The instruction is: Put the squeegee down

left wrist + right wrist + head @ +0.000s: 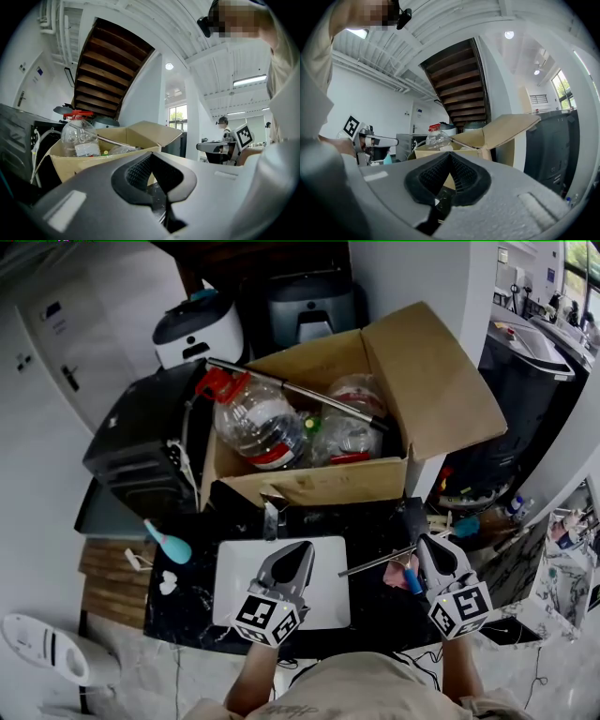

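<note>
The left hand-held gripper (298, 551) hovers over a white board (328, 577) on the dark table (370, 521), its jaws pressed together with nothing between them. The right hand-held gripper (427, 545) is likewise closed and empty. Just to its left lies the squeegee (375, 562), a thin metal shaft with a blue part, low over the table; whether it touches the gripper is unclear. Beyond stands an open cardboard box (441, 381) holding clear plastic bottles (258, 423).

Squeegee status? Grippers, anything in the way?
Left gripper shut, empty, above the white board. Right gripper shut, empty. Squeegee apparently lying on the dark table, beside the right gripper. Cardboard box behind; nothing in the way.
</note>
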A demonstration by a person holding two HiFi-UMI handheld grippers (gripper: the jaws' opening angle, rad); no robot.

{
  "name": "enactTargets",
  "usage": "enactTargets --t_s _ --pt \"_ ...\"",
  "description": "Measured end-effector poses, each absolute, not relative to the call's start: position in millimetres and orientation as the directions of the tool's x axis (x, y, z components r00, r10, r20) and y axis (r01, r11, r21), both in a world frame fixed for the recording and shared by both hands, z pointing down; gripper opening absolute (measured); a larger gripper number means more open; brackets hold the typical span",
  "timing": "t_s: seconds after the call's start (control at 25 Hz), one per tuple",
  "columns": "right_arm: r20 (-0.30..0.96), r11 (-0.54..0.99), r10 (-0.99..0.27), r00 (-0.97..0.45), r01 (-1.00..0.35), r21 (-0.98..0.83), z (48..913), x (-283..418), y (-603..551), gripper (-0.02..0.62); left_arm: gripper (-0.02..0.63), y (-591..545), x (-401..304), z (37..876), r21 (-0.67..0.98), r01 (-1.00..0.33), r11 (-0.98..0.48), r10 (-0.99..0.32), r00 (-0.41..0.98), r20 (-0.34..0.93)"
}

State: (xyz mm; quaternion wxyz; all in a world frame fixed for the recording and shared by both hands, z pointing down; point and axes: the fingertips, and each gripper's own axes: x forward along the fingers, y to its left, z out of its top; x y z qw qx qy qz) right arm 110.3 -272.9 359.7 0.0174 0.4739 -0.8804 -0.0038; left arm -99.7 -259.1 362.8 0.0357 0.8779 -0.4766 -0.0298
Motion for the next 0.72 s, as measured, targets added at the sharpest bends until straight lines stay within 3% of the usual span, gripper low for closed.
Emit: enactTargets --t_s 0.72 --pt "0.043 0.547 -0.837 -0.546 -0.837 0.024 371.6 109.3 -277.0 0.002 0.014 -260.2 -108.8 376.2 0.12 -0.842 -0.526 -0.848 0.53 0.005"
